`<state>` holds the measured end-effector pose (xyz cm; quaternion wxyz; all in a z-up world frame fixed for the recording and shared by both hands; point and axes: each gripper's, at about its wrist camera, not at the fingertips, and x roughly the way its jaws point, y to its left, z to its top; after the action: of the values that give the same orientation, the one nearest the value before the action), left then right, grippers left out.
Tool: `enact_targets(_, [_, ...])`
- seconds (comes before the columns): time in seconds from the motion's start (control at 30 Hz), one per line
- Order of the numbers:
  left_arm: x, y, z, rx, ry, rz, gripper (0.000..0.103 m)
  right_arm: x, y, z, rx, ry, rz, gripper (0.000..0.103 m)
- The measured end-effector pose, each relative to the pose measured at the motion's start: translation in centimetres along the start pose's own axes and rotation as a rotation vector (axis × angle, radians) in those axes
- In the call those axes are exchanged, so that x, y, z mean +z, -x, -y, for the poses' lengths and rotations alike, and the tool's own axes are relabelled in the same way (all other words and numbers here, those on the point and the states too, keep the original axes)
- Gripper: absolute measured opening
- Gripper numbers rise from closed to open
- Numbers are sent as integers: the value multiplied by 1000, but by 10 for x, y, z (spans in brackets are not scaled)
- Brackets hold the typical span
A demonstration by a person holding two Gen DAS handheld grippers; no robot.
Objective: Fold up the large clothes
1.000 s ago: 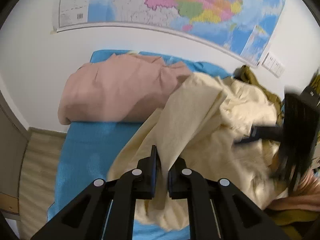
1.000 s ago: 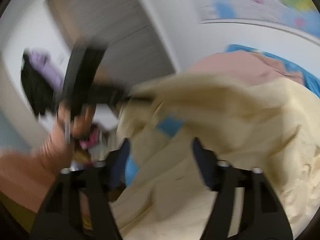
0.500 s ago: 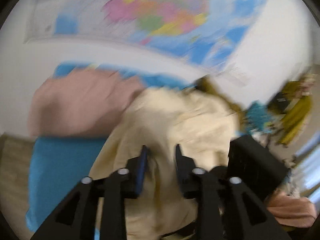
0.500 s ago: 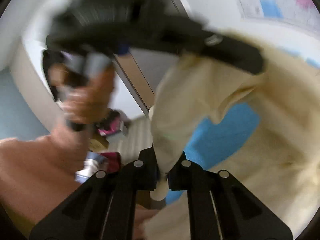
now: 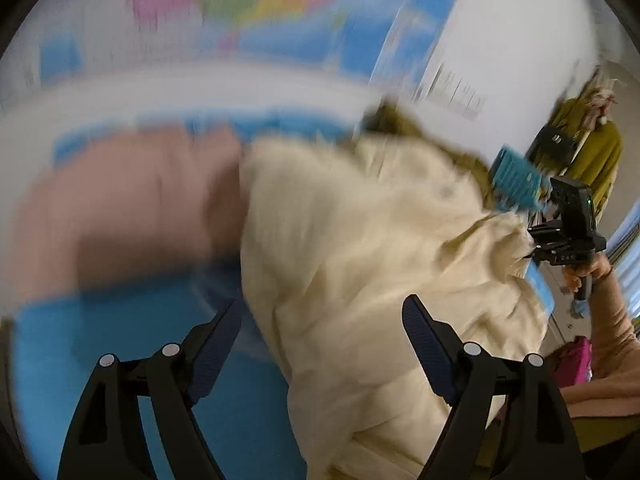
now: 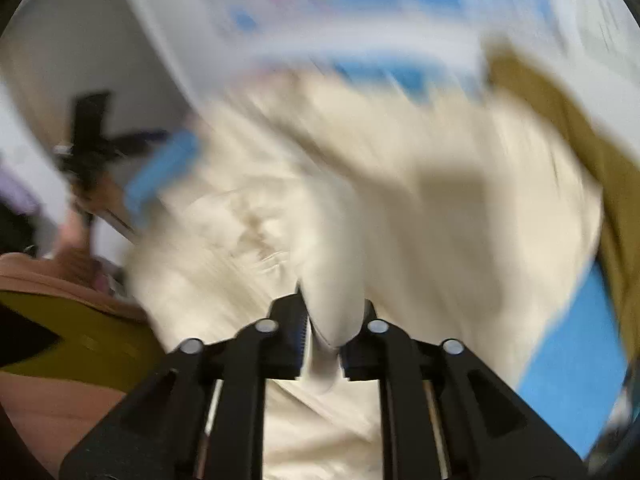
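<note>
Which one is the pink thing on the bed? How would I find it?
Find the big colourful map on the wall, then look below it to the bed with the blue sheet. The pink garment lies bunched near the wall, left of the cream garment. It is the only dusty pink heap there.

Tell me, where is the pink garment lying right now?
In the left wrist view, the pink garment lies bunched at the left on the blue sheet, below the wall map and right beside the cream garment.
</note>
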<state>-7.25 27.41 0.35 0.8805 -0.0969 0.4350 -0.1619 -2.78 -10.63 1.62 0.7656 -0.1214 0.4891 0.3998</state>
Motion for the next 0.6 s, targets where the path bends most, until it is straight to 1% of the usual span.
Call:
enact_targets(0.03, [-3,-13,-2,5,5,-30,77,-4,-4,2,-42,-1,-19,50])
enact_targets(0.07, [-6,-26,-2,8,3,-57,77,-3,0,2,-24,1,-4,51])
enact_targets(0.1, [-8,-31,-2,8,-4,-68,76,1,11,2,-3,0,37,62])
enact_targets(0.17, [-12,-38,2,22,-31,-82,76,12,45,3,-9,4,182,80])
enact_targets(0.2, [-13,-39,0,29,-38,-84,74,18,59,5,18,6,246,79])
enact_targets(0.27, [-16,-39,2,34,-49,-90,70,39,78,5,101,-7,362,78])
enact_targets(0.3, [-17,-39,2,37,-50,-88,68,55,75,4,132,-7,384,74])
enact_targets(0.33, [-18,-39,1,42,-53,-85,67,69,70,3,153,-2,388,72])
enact_targets(0.37, [-17,-38,2,48,-57,-84,64,89,55,-2,193,-7,389,71])
enact_targets(0.4, [-18,-38,2,49,-61,-84,63,106,38,-11,237,-11,368,69])
enact_targets(0.43, [-17,-35,1,48,-63,-84,62,119,17,-20,275,-4,337,67])
enact_targets(0.47, [-17,-36,2,47,-63,-84,61,141,-9,-27,300,-2,297,61])
enact_targets(0.53, [-19,-38,2,45,-60,-88,60,167,-52,-37,350,-14,211,60])
enact_targets(0.57, [-19,-38,1,45,-56,-90,60,187,-82,-43,395,-30,160,59])
enact_targets(0.6, [-19,-38,1,43,-51,-90,60,197,-98,-50,421,-34,129,59])
